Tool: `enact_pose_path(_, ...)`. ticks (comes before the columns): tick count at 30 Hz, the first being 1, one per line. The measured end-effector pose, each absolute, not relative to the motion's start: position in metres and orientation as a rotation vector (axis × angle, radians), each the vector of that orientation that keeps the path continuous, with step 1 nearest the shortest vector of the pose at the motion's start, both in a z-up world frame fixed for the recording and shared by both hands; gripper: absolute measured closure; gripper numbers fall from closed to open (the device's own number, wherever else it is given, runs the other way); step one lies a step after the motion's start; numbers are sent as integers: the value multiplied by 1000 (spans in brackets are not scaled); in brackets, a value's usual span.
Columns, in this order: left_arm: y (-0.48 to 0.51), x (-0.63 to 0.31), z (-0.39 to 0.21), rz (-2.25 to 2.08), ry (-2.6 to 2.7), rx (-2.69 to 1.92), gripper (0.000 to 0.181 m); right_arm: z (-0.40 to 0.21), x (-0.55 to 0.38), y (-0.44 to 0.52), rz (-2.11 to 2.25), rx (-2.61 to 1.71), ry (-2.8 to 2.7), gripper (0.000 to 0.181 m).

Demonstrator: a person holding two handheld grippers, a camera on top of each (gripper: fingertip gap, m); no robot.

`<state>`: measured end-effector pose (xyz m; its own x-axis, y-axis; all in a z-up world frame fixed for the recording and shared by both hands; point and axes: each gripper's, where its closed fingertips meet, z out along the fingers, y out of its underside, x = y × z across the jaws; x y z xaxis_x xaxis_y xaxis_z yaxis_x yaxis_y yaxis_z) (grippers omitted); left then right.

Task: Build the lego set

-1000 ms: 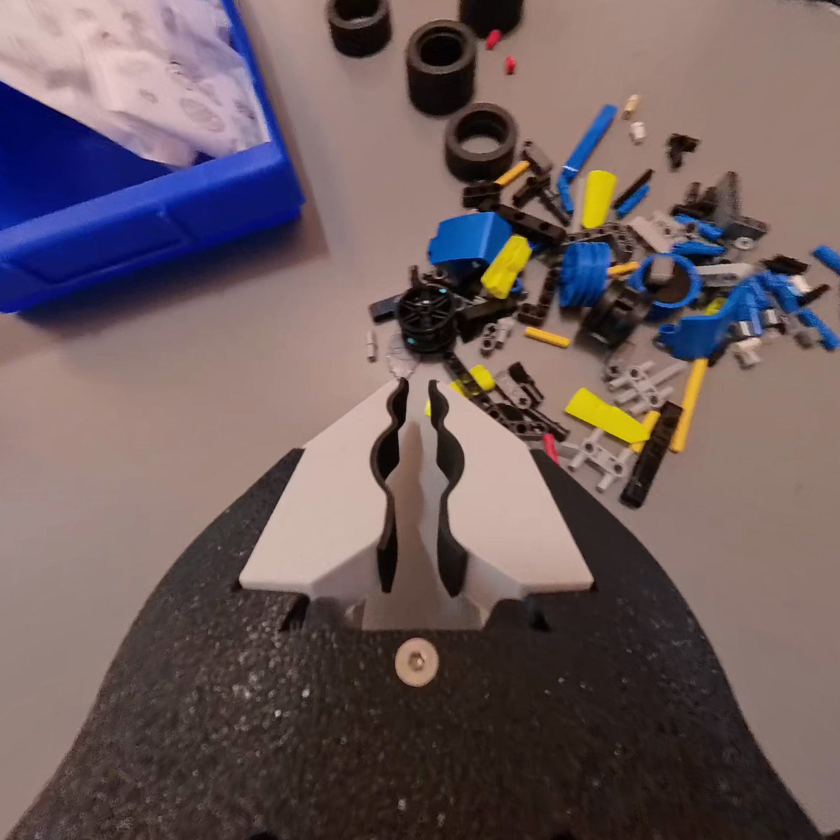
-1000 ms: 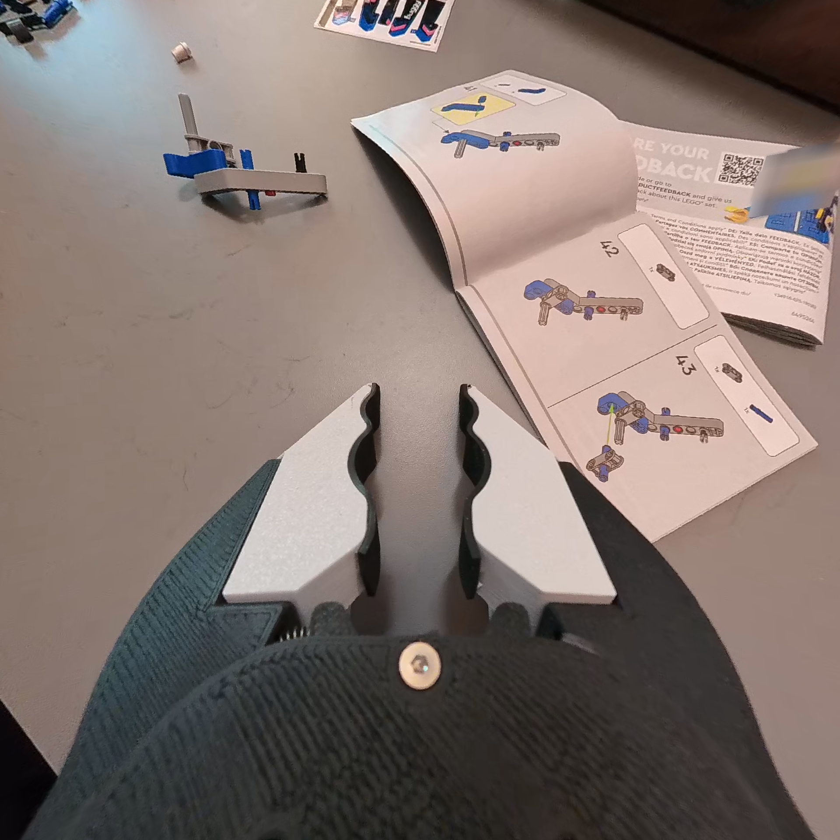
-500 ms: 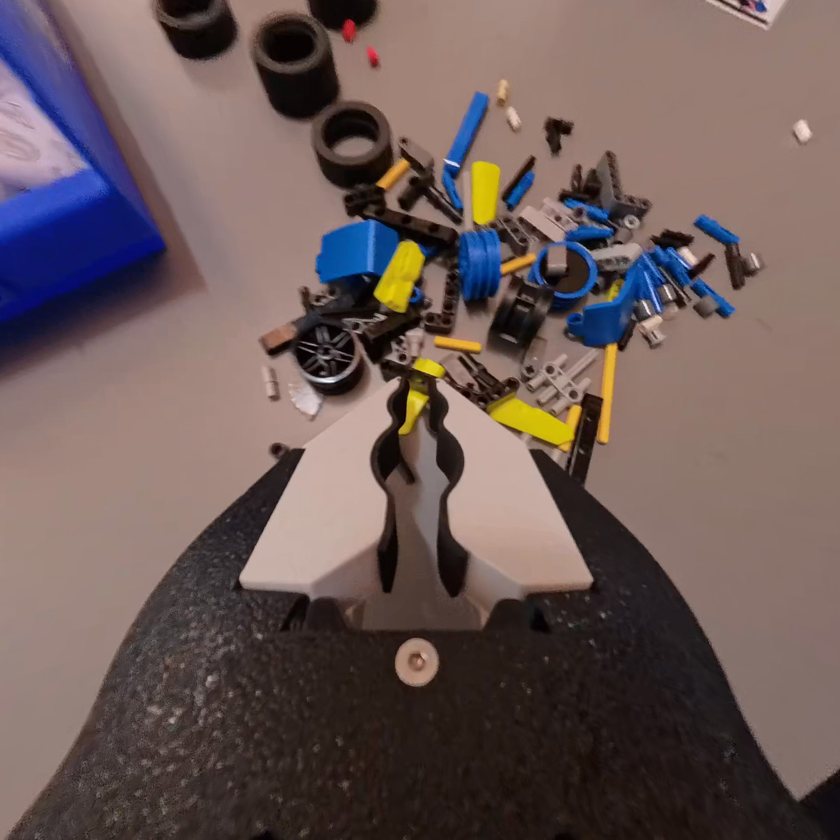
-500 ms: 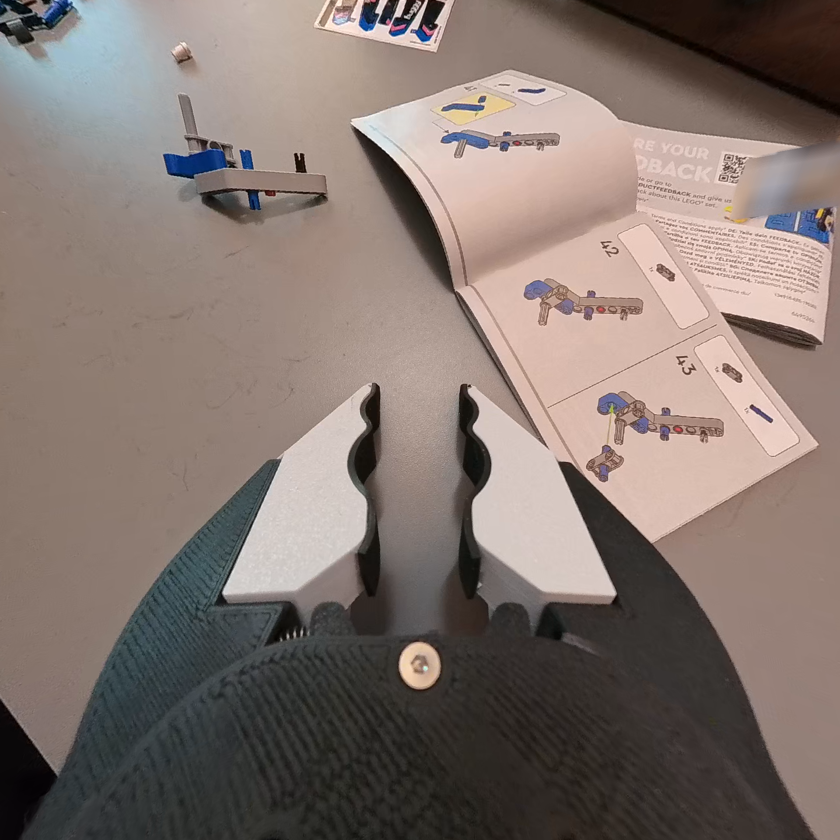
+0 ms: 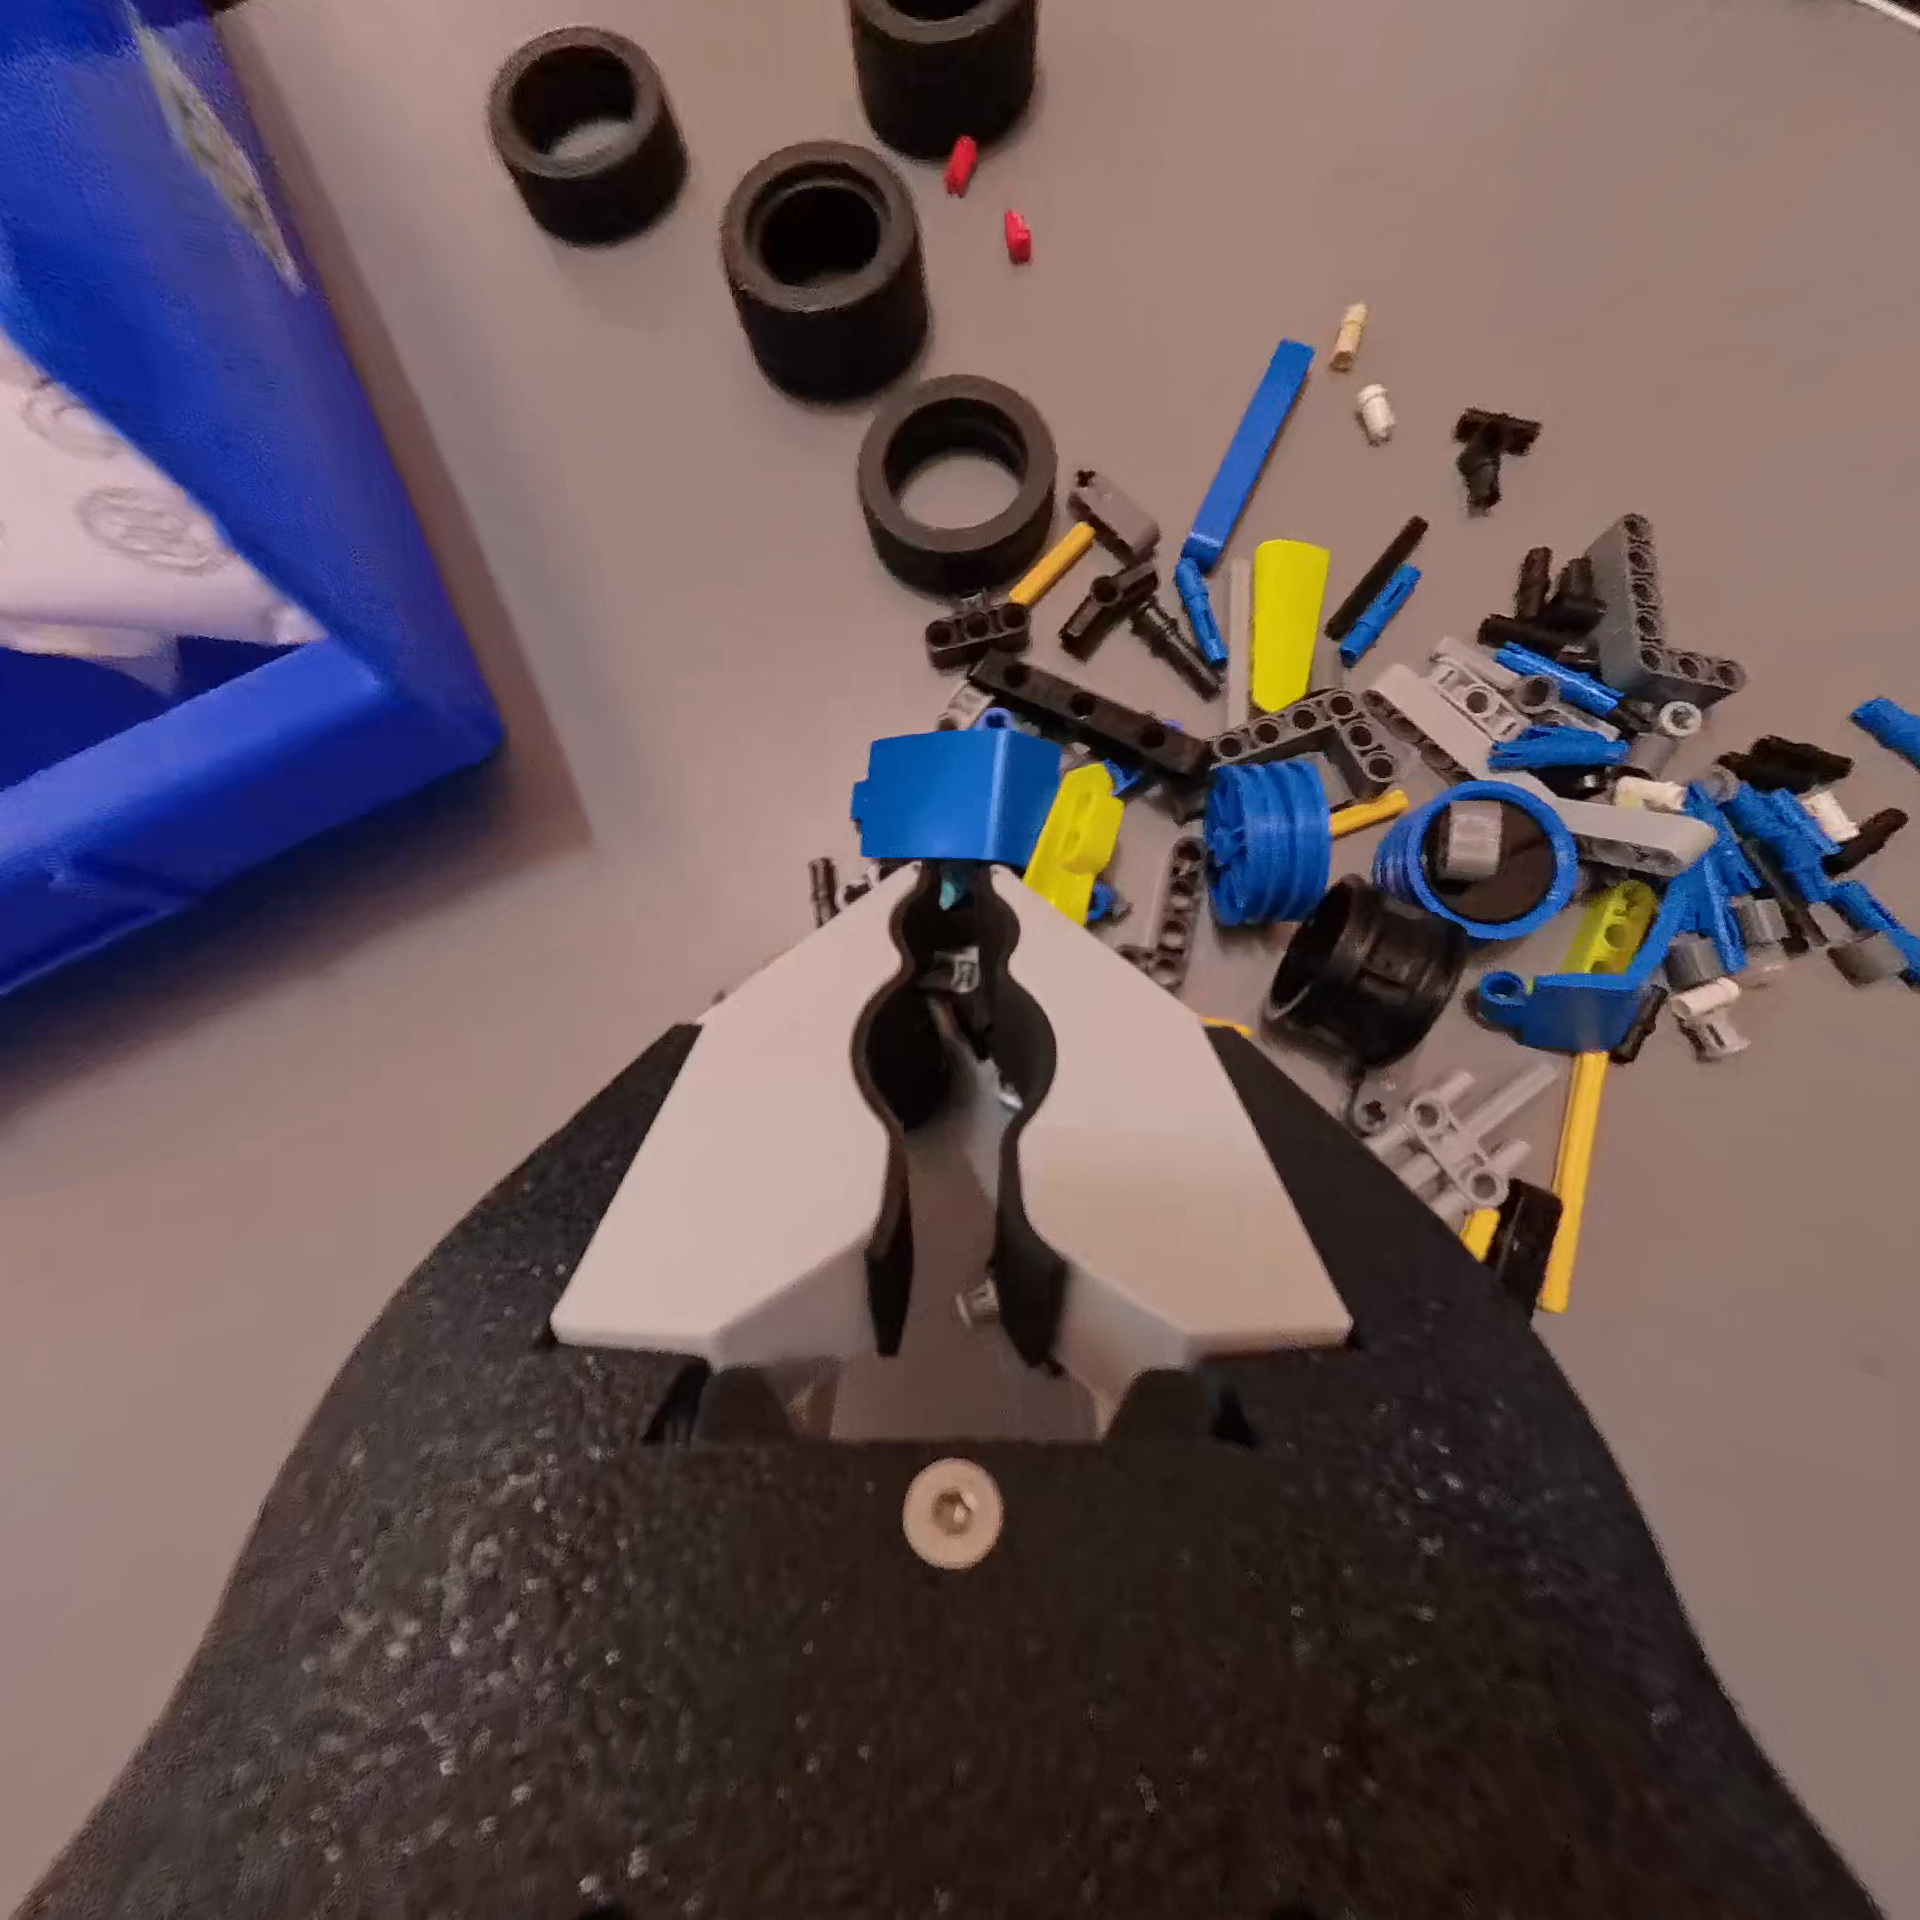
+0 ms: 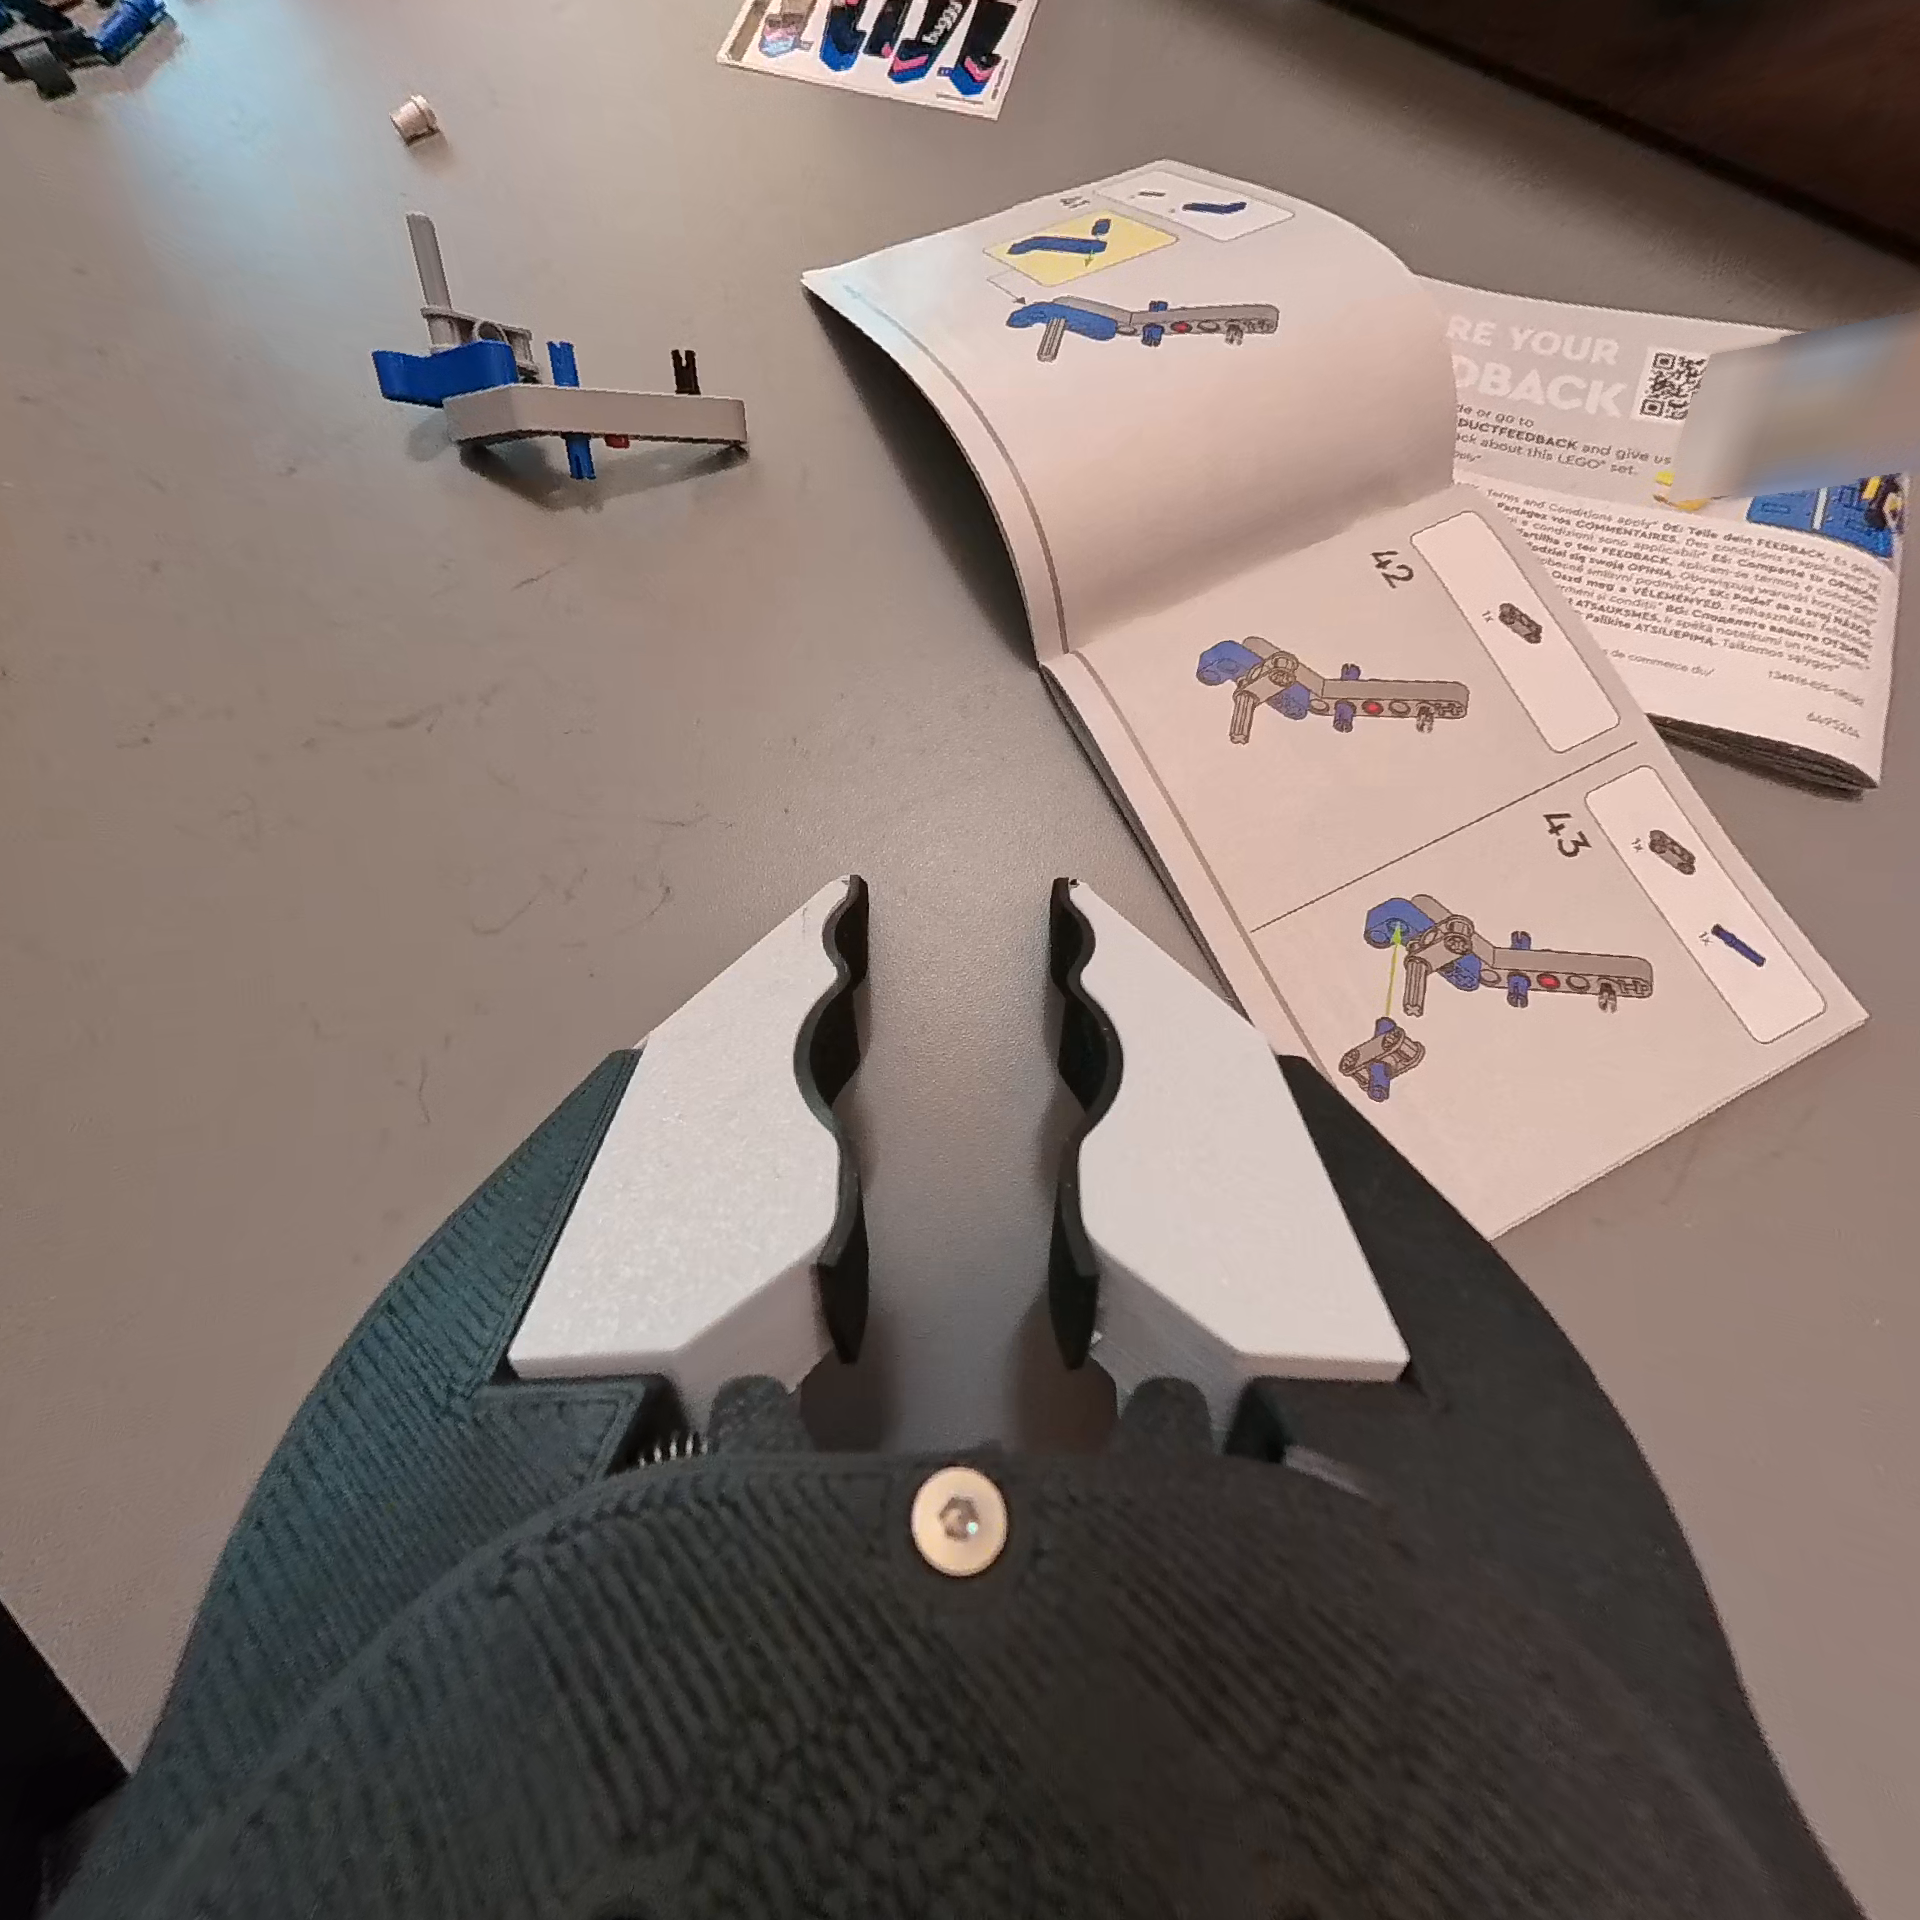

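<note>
My left gripper (image 5: 956, 883) hangs low over the pile of loose lego parts (image 5: 1351, 779), its jaws only a narrow gap apart. Its tips reach the near edge of a blue curved panel (image 5: 951, 795). Black parts with a teal bit show through the gap; I cannot tell if the pads touch them. My right gripper (image 6: 956, 888) is open and empty above bare table. A small grey and blue sub-assembly (image 6: 582, 410) lies to its far left. The open instruction booklet (image 6: 1351, 727) lies to its right.
Several black tyres (image 5: 956, 483) stand beyond the pile. A blue bin (image 5: 208, 727) holding clear bags is at the left. A sticker sheet (image 6: 883, 42) and a small grey piece (image 6: 416, 116) lie at the far edge of the right wrist view. Some 50 cm of space lies between my two pairs of fingers. The small grey piece (image 6: 416, 116) is about equally far from each gripper, around 25 cm.
My left gripper swung right, then back left, and came down closer to the pile, its tips now at the blue panel. The right gripper has not moved.
</note>
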<state>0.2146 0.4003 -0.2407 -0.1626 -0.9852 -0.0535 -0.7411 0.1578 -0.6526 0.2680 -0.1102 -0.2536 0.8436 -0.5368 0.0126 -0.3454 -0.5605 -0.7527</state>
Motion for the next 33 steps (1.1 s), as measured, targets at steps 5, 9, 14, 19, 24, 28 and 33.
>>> enact_pose_path(5,370,220,-242,-876,2054,-1541,178,-254,268,-110,-302,-2217,642,147)
enact_pose_path(9,386,215,-232,-844,1951,-1570,178,-254,268,-110,-304,-2217,641,147)
enact_pose_path(14,396,198,-226,-745,1920,-1575,180,-254,268,-110,-303,-2217,642,147)
enact_pose_path(19,362,190,-247,-724,2037,-1525,181,-254,269,-111,-304,-2214,653,149)
enact_pose_path(24,348,185,-245,-839,2073,-1481,179,-254,270,-111,-307,-2215,652,149)
enact_pose_path(28,404,195,-221,-718,1812,-1528,180,-254,269,-111,-308,-2215,652,149)
enact_pose_path(33,417,194,-236,-651,1923,-1539,178,-253,269,-111,-315,-2217,649,149)
